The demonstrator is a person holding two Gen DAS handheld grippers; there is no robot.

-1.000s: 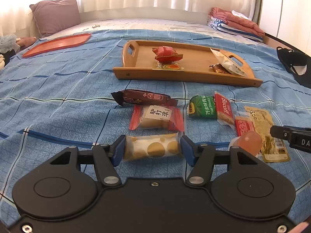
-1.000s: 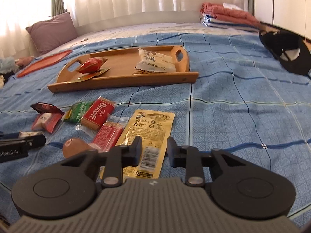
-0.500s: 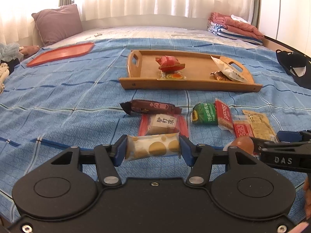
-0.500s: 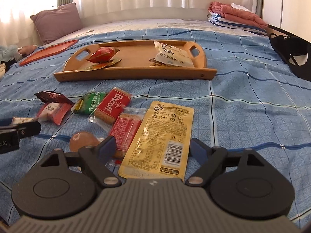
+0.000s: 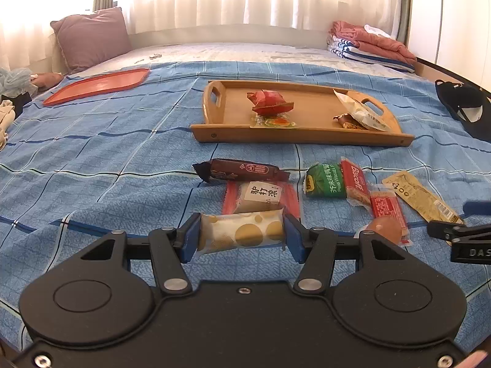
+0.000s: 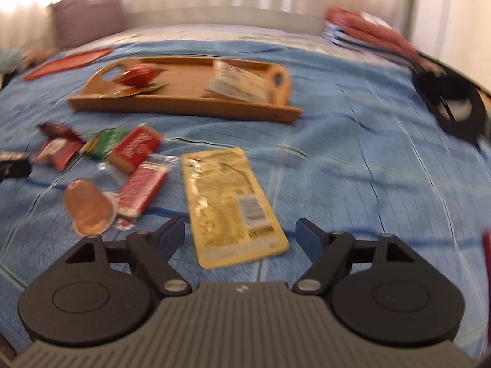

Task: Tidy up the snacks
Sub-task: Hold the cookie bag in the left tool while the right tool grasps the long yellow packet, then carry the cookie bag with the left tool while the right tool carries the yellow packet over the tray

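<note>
Between the blue pads of the left gripper (image 5: 241, 236), in the left wrist view, a pale spotted snack pack (image 5: 242, 235) is pinched end to end, just above the blue checked bedspread (image 5: 92, 159). Beyond it lie a dark brown bar (image 5: 242, 169), a red-edged cake pack (image 5: 262, 194), a green packet (image 5: 326, 181) and a red Biscoff pack (image 5: 356, 182); farther off sits the wooden tray (image 5: 221, 122), already holding a red wrapped snack (image 5: 270, 104) and a white packet (image 5: 362, 113). To place well, I judge the pack should be carried level over the near rim and set on bare wood between those two, keeping the squeeze gentle so it does not crush

From the right wrist view, blurred with motion, the right gripper (image 6: 241, 236) stands spread, its jaws closing a little, with the near end of the yellow flat packet (image 6: 227, 202) lying between them untouched. A jelly cup (image 6: 89, 205) and a red sachet (image 6: 141, 191) lie just left. A flat packet is best taken by its long edges, low against the cloth, with the fingers square to it first
</note>
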